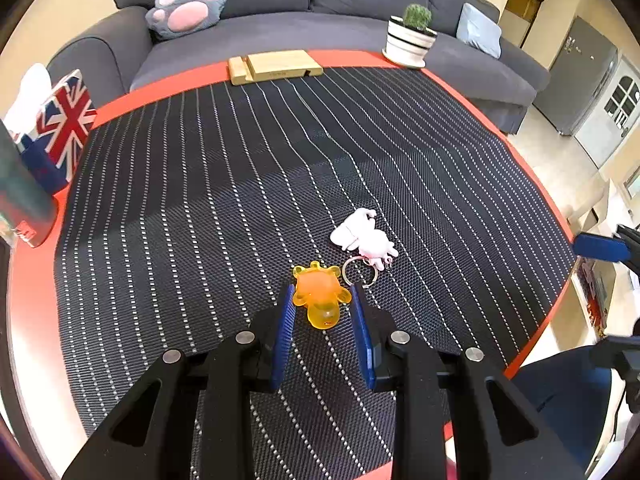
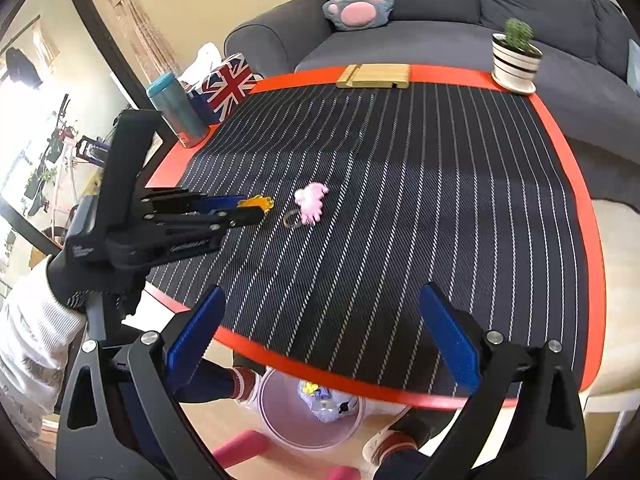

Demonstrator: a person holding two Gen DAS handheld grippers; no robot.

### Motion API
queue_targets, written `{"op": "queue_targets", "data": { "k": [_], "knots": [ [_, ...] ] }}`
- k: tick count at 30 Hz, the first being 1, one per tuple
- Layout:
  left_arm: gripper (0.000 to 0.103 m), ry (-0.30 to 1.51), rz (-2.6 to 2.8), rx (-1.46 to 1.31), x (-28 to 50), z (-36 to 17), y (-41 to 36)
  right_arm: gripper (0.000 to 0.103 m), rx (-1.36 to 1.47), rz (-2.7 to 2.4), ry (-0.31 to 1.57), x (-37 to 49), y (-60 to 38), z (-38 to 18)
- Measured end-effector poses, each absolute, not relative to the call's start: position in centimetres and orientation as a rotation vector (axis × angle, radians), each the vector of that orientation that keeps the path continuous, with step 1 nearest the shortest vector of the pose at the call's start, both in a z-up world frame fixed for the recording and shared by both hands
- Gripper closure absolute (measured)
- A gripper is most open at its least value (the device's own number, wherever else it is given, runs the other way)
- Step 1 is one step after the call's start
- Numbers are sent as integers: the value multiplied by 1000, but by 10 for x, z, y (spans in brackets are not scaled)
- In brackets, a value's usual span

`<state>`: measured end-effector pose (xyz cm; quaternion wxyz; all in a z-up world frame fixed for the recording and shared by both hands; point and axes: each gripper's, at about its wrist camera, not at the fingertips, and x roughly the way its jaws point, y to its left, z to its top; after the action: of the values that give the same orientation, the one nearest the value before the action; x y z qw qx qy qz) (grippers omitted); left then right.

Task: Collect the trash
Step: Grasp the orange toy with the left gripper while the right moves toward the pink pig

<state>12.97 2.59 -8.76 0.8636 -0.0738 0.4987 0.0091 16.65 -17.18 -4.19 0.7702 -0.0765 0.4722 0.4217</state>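
Note:
An orange translucent bear toy (image 1: 321,294) lies on the striped black mat (image 1: 224,208). My left gripper (image 1: 322,292) is open, its blue fingers on either side of the toy and close to it. A pink-white figure on a key ring (image 1: 365,239) lies just beyond to the right. In the right wrist view, the left gripper (image 2: 256,206) reaches over the mat to the orange toy (image 2: 256,202), with the pink figure (image 2: 311,199) next to it. My right gripper (image 2: 320,300) is open and empty above the table's near edge.
A clear bin (image 2: 310,412) with some items in it stands on the floor under the table's near edge. On the red table (image 2: 560,152) stand a Union Jack tissue box (image 2: 226,86), a teal tumbler (image 2: 176,110), a wooden stand (image 2: 374,76) and a potted plant (image 2: 516,60). A grey sofa (image 1: 280,20) lies beyond.

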Motion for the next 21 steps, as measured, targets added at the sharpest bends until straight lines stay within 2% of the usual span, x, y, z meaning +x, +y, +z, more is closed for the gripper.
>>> {"op": "queue_targets", "data": {
  "k": [12,21],
  "knots": [
    [76,1002,18,-175,107,-68,42,7,-288,950,1058,203,-93,-44],
    [76,992,23,-198,97,-66,52,7,-419,952,1192,231,-27,-71]
  ]
}}
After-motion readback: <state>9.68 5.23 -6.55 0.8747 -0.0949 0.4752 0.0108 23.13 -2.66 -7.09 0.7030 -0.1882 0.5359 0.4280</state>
